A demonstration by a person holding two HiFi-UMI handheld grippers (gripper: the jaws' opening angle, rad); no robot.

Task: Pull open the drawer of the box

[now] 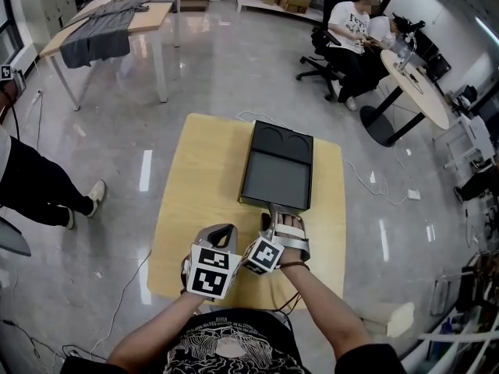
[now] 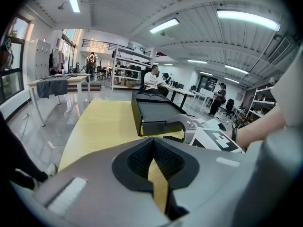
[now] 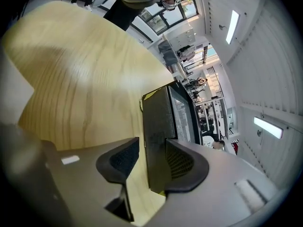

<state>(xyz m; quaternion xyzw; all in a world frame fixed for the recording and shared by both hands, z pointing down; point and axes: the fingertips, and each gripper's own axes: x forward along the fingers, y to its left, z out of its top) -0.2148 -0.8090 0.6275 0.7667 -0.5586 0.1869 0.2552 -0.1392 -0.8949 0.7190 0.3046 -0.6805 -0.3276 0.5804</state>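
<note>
Right tongs (image 3: 152, 160) stand open astride the near end of the black box (image 1: 277, 170). Left tongs (image 2: 154, 156) are closed and empty. That box sits toward the far right corner of the bench (image 1: 195, 193).

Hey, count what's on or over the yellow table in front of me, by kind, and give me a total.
Box: 1
Claws: 2, the left claw and the right claw
Total: 3 on or over the table
</note>
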